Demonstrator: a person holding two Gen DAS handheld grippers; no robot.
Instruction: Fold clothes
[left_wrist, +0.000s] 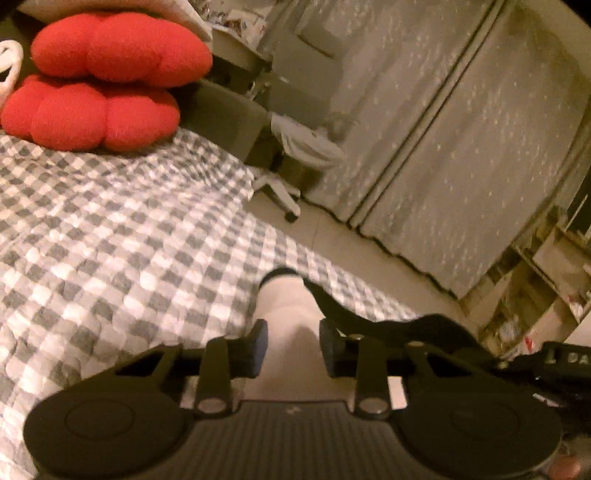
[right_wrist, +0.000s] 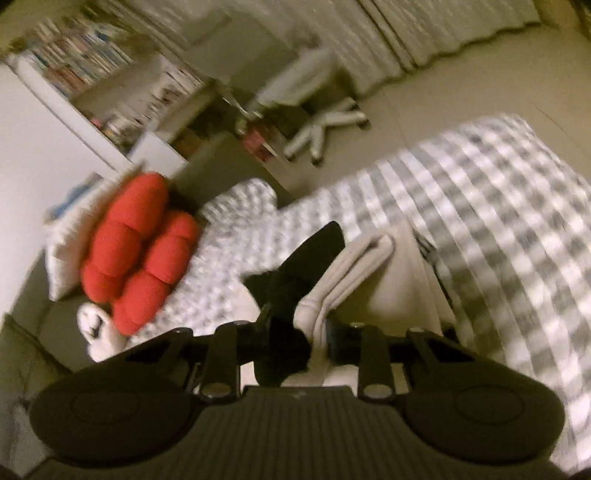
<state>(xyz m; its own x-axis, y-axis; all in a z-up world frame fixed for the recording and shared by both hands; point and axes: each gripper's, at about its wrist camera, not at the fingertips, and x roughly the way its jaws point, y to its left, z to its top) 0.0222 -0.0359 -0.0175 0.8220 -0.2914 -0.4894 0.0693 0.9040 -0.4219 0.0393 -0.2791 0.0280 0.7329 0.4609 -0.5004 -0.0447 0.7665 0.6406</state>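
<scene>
Right wrist view is showing the right gripper pinching a bunch of cloth, its jaws drawn in on a white garment with black trim that is trailing forward over the checked bedspread; a dark flap of the same piece is sticking up past the fingertips. Left wrist view is showing the left gripper with its jaws standing apart, the pale cloth lying between the fingers without either pad visibly pressing it; a black edge is running off to the right along the bed.

To my judgement the fold is going well only if the held side is kept taut and low, so the cloth is dragging flat rather than bunching; the free gripper is best placed to pin or take the opposite edge squarely, catching both layers.

What kind of garment this is cannot be told; most of it is lying beneath the gripper bodies and out of sight; how many folds it is already carrying is likewise hidden. Motion is smearing the right view badly. Red cushions are sitting well apart at the bed's head.
</scene>
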